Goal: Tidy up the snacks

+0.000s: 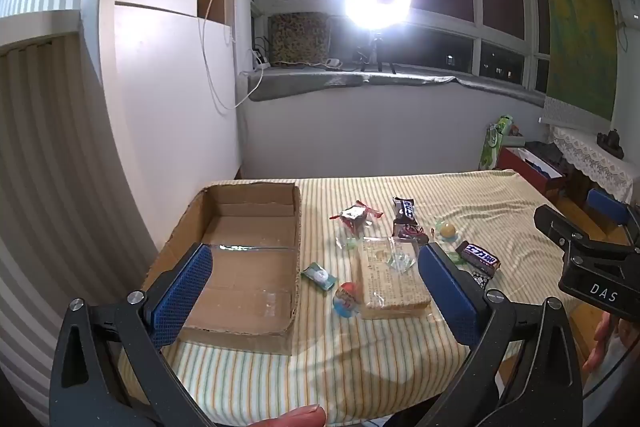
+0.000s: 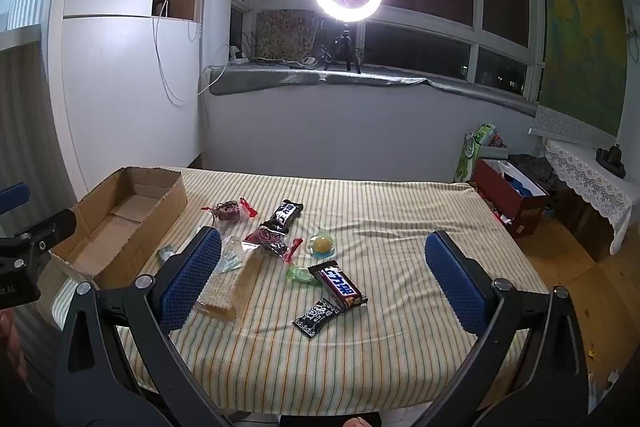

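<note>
Your left gripper (image 1: 316,279) and right gripper (image 2: 324,267) both gape, holding nothing. The wafer pack (image 1: 390,275) is wide. Pinch it off-centre and it could slip short of the cardboard box (image 1: 240,267).

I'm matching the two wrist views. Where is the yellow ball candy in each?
Left wrist: yellow ball candy, right of centre, just beyond the gripper's right finger.
Right wrist: centre, between both fingers, beyond the blue-label bar.
Shared landmark: cardboard box.

Desk cloth (image 2: 400,327): cream, green-orange stripes. Cardboard box (image 1: 240,291): plain brown. Chocolate bar (image 2: 340,287): brown wrapper, blue-white lettering. Claw pads (image 2: 188,279): blue, dimpled texture.
</note>
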{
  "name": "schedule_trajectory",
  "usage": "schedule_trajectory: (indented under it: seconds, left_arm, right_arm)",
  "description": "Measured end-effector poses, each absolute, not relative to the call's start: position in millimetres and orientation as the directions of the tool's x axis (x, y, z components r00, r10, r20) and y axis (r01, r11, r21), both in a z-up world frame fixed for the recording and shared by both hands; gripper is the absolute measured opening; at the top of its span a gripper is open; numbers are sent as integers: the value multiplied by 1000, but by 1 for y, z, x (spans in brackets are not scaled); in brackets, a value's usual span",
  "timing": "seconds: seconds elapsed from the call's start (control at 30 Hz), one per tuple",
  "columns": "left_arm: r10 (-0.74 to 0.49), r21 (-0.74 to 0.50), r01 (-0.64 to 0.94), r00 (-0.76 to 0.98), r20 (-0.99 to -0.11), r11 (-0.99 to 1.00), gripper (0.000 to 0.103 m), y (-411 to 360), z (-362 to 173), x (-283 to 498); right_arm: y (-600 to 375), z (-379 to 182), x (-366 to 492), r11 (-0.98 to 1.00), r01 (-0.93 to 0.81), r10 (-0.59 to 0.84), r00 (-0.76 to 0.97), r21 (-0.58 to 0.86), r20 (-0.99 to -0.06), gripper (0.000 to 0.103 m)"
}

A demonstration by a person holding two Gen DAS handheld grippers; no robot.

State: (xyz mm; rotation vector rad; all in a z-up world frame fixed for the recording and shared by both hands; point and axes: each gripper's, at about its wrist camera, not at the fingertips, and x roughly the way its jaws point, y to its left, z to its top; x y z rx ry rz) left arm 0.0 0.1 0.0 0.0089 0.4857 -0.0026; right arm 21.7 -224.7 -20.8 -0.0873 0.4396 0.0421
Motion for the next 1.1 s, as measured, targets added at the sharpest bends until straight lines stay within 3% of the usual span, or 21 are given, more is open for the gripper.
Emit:
schedule_trajectory:
  seconds: [1.1]
  left_arm:
    - [0, 7, 4, 883, -468, 1000, 102, -1, 0, -1]
  right_arm:
    - [-223, -26, 23, 995, -64, 22, 897, -81, -442, 103]
